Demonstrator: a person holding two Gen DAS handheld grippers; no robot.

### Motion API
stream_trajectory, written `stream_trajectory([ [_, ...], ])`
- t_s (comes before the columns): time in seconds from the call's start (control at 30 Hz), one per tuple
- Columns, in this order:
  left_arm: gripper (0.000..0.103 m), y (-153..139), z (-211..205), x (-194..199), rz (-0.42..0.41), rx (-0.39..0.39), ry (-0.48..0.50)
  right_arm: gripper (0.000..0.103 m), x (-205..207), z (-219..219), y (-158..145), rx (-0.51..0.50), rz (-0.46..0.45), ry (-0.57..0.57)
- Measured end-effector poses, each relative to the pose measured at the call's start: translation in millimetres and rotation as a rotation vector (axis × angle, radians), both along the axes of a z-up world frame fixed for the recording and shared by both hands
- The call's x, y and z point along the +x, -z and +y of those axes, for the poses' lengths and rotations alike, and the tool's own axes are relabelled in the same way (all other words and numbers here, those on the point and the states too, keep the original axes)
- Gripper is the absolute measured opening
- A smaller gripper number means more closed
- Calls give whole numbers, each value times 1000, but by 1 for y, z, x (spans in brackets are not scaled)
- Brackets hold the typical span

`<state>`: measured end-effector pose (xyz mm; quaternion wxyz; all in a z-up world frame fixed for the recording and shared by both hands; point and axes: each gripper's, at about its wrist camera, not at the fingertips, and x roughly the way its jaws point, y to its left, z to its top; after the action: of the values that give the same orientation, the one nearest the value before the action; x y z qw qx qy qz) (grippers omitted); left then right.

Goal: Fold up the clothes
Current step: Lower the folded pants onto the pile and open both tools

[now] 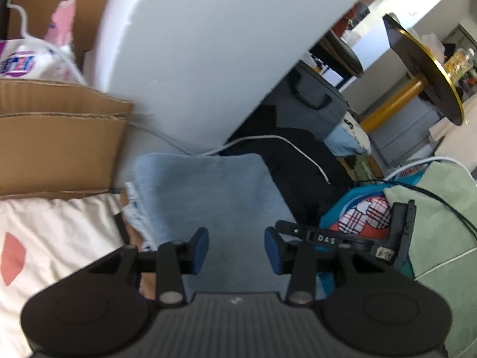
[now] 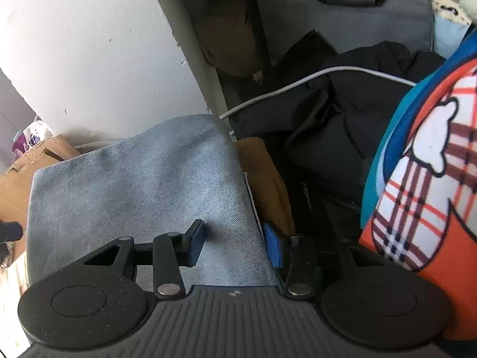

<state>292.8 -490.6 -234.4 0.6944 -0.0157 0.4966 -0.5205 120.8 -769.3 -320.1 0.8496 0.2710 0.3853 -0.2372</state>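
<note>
Right wrist view: folded denim (image 2: 140, 185) lies as a neat rectangular stack by the white wall, looks done. Right tongs (image 2: 235, 244) spread, straddling its near right edge, not pinching. Left tongs (image 1: 237, 250) spread above the denim (image 1: 208, 191), empty. Left to do, my guess: dark garment (image 2: 328, 125) far right, still crumpled; cartoon-print fabric (image 2: 423, 179) too.
</note>
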Motion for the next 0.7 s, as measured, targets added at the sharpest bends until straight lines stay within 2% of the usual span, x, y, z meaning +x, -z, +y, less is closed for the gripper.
stream_trajectory([
  [0.1,43,3,-11,-6,-16,7,14,47,-5,6,-8,-47,-12,-6],
  [0.2,43,14,-22,-6,5,31,28,47,-7,14,-21,-119,-68,-40],
  [0.37,42,26,-31,-10,-56,102,45,47,-2,24,-25,-108,-101,-115],
  [0.43,38,30,-33,-10,-72,112,42,47,1,31,-21,-102,-99,-150],
  [0.57,19,36,-38,-12,-120,155,31,47,4,39,-8,-93,-75,-187],
  [0.63,17,41,-38,-10,-109,165,25,44,5,39,0,-89,-54,-185],
  [0.7,5,48,-37,-6,-101,175,21,44,4,39,4,-76,-45,-183],
])
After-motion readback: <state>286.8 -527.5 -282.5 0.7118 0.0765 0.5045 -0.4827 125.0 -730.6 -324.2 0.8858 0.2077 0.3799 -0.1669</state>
